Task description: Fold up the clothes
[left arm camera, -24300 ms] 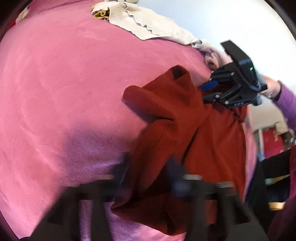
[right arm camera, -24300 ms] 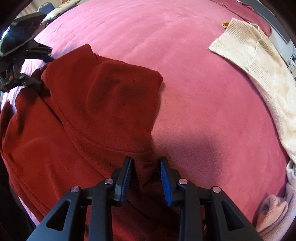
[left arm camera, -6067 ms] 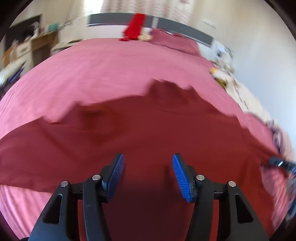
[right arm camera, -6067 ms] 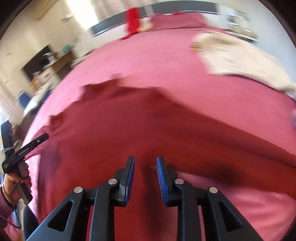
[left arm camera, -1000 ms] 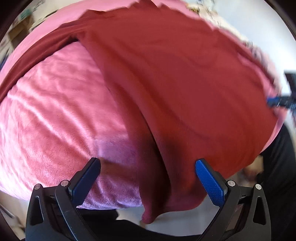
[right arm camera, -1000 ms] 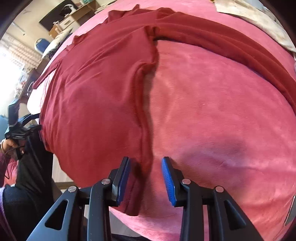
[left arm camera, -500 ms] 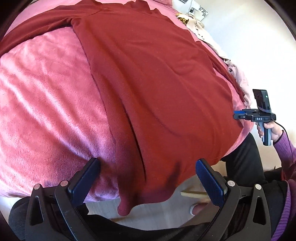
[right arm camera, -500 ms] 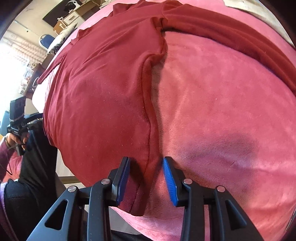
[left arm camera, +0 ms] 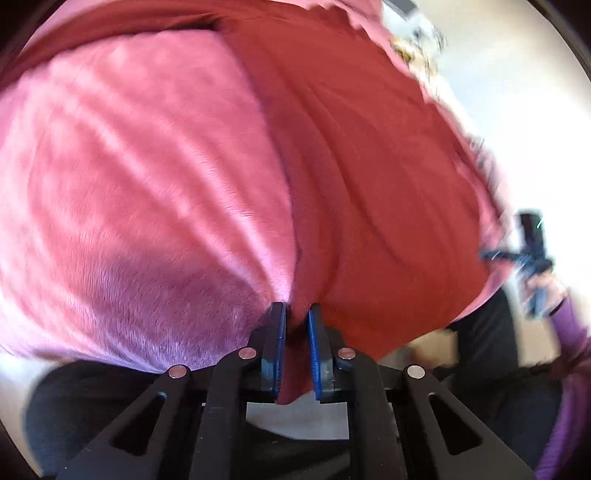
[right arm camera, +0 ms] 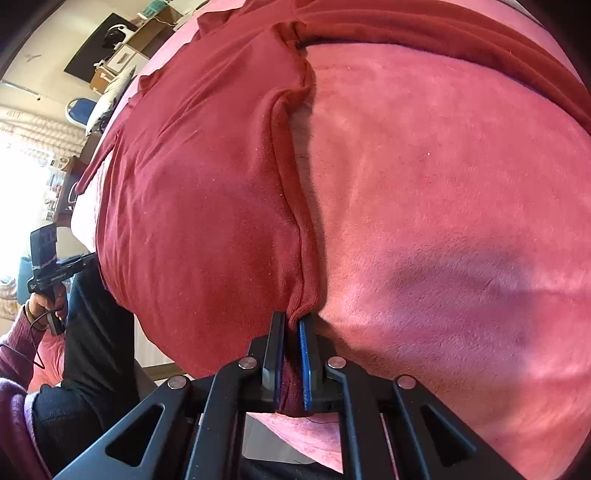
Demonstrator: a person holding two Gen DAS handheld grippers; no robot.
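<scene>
**Both grippers closing on the hem corners of a dark red top**

The dark red top [right arm camera: 207,206] lies spread flat on a pink plush blanket [right arm camera: 461,206] that covers a bed; its body runs away from the near edge, and its bottom hem hangs a little over that edge. The cloth is a soft, matte knit, deep brick red, with shallow ripples across the body and a stitched side seam that rolls up into a low ridge along the right side. One long sleeve [right arm camera: 443,33] stretches out across the far part of the blanket.

The left gripper [left arm camera: 295,317] has its jaws closing, and the blue pads [left arm camera: 277,343] already pinch the top's left side edge at the hem — a tongue of red cloth hangs down between them. The right gripper [right arm camera: 291,321] is closing likewise; the right seam bunches into a small fold just where it enters the narrow gap, and the cloth shows between its fingers.

In the left wrist view the picture is blurred; cream-coloured clothing [left arm camera: 417,55] lies beyond the top's far side, too smeared to make out.
</scene>
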